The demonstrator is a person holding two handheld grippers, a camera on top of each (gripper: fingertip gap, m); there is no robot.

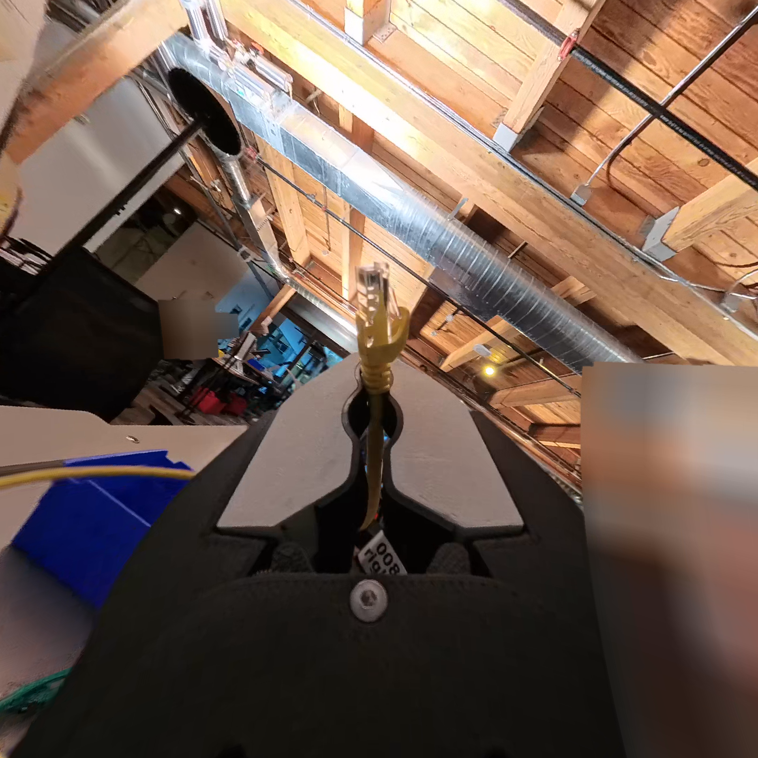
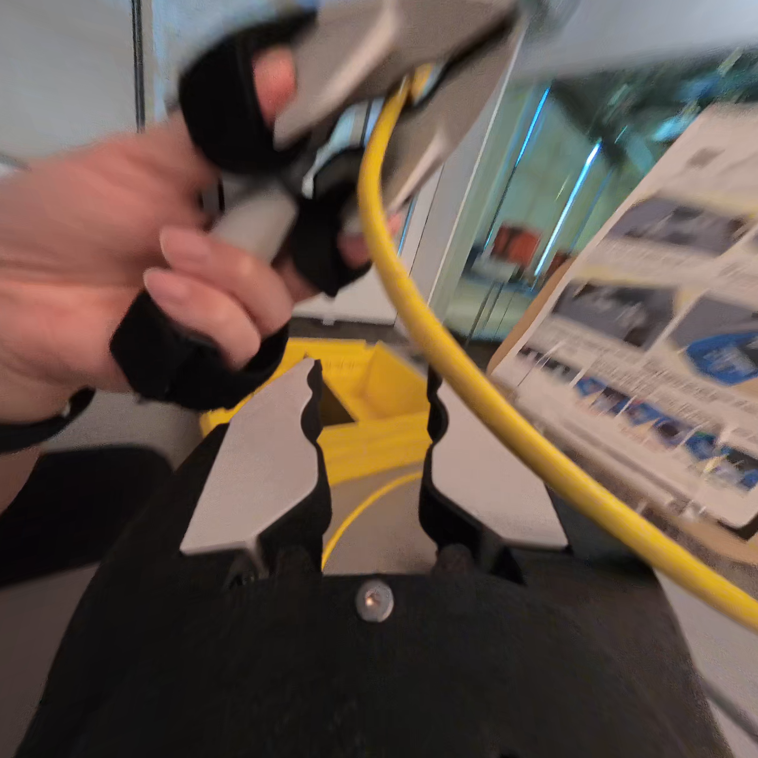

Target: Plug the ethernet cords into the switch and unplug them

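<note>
Yellow ethernet cord (image 1: 374,443) with clear plastic plug (image 1: 372,287): pinched just below its yellow strain-relief boot between the pressed-together fingers of the left gripper (image 1: 374,371), plug tilted up toward a wooden-joist ceiling (image 1: 533,135) and silver duct (image 1: 369,184). Right wrist view, blurred: right gripper (image 2: 371,373) spread, holding nothing; the cord arcs past its right finger. A hand (image 2: 135,266) grips the other tool. Yellow plastic bin (image 2: 369,393) beyond.
</note>
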